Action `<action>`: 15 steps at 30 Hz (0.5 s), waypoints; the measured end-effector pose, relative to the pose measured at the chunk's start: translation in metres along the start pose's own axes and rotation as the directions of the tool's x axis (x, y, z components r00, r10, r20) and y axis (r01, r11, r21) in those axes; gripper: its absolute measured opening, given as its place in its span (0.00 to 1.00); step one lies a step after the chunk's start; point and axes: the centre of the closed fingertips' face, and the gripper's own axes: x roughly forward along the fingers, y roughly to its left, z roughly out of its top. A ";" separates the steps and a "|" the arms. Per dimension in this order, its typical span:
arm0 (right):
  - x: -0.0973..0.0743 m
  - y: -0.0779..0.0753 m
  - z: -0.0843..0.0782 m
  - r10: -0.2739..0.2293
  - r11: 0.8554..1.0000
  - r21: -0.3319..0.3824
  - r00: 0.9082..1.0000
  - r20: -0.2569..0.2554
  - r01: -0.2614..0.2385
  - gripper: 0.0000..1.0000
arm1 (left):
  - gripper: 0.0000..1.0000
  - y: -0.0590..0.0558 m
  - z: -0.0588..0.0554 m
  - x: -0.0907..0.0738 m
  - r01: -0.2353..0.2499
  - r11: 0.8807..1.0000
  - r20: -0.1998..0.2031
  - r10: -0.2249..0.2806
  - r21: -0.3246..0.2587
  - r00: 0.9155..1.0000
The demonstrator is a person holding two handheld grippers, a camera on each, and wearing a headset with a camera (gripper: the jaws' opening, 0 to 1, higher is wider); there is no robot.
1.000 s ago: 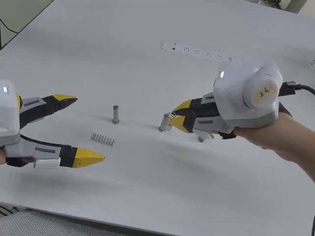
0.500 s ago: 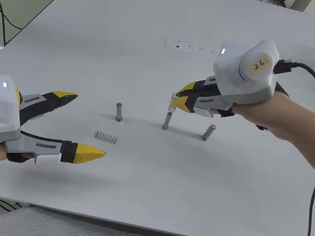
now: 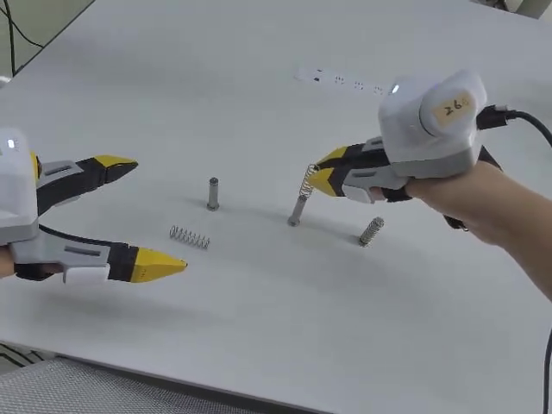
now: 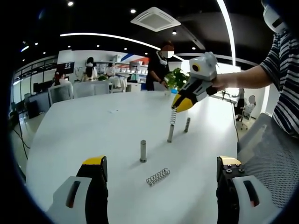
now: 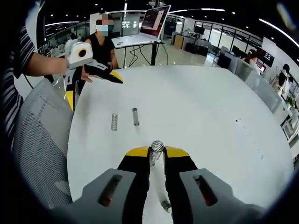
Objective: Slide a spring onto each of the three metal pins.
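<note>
Three short metal pins stand on the white table. The left pin (image 3: 213, 193) (image 4: 143, 151) (image 5: 135, 116) is bare. The right pin (image 3: 371, 231) (image 4: 187, 124) carries a spring. My right gripper (image 3: 317, 179) (image 5: 156, 152) is shut on a spring (image 3: 306, 182) (image 4: 173, 115) (image 5: 157, 149), which hangs tilted just over the top of the middle pin (image 3: 296, 211) (image 4: 170, 133). A loose spring (image 3: 190, 237) (image 4: 158, 176) (image 5: 114, 121) lies flat near the left pin. My left gripper (image 3: 145, 214) (image 4: 162, 162) is open and empty, a short way left of that loose spring.
A white power strip (image 3: 341, 82) lies flat at the far side of the table. The table's near edge (image 3: 129, 375) runs below the left gripper. An office with chairs and several people surrounds the table in the gripper views.
My right gripper has risen with its spring from beside the middle pin to just over the pin's top. The spring-covered right pin has come out from behind it. The left gripper barely moved.
</note>
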 end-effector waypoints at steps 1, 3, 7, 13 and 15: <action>0.000 0.000 0.000 -0.001 1.000 0.003 1.000 0.000 0.001 0.12 | 0.97 0.000 0.000 0.000 -0.001 1.000 0.000 0.001 -0.001 1.000; 0.000 0.001 0.000 0.002 1.000 0.011 1.000 0.004 -0.002 0.12 | 0.97 0.001 0.000 0.000 -0.002 1.000 -0.001 0.002 -0.003 1.000; 0.003 0.001 -0.001 0.004 1.000 0.012 1.000 0.002 -0.005 0.12 | 0.97 0.001 0.000 0.000 -0.004 1.000 0.000 0.004 -0.005 1.000; 0.008 0.002 -0.005 0.009 1.000 0.002 1.000 -0.011 -0.009 0.12 | 0.96 0.001 -0.001 -0.001 -0.005 1.000 -0.001 0.005 -0.006 1.000; 0.009 0.003 -0.006 0.011 1.000 0.005 1.000 -0.013 -0.011 0.12 | 0.96 0.001 -0.002 -0.002 -0.006 1.000 -0.003 0.006 -0.007 1.000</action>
